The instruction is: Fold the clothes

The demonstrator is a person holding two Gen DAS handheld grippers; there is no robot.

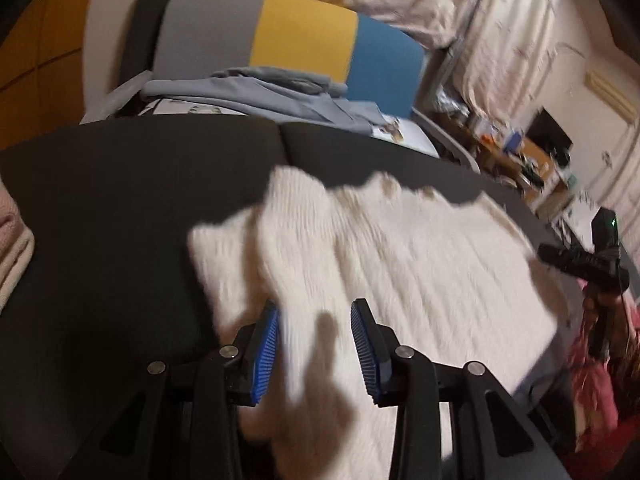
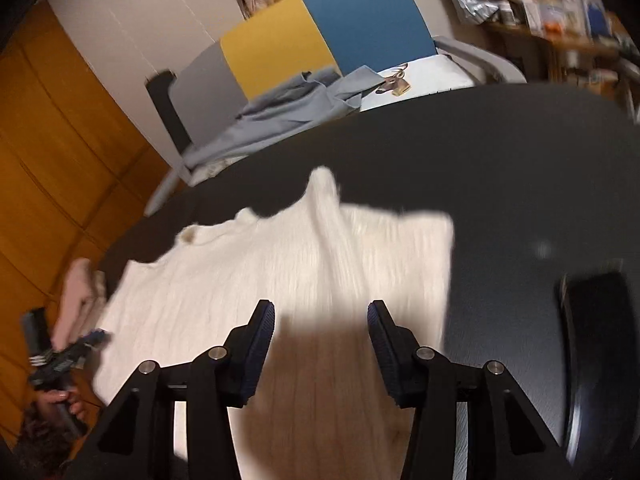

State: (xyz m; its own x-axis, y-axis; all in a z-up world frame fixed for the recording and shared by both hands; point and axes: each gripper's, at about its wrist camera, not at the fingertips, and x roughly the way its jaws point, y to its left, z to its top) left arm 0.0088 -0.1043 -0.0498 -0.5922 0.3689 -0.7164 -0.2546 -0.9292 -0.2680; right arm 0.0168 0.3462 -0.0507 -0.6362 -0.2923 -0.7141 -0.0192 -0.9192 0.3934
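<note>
The white knitted sweater [image 1: 380, 264] lies flat on the dark surface [image 1: 120, 208], in the frame centre. Left claw [image 1: 314, 354] and right claw [image 2: 320, 350] hover released above it; pinch both hem corners evenly.

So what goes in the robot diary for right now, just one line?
step: fold clothes | white sweater: flat on dark table | left gripper: open, above it | right gripper: open, above it
</note>
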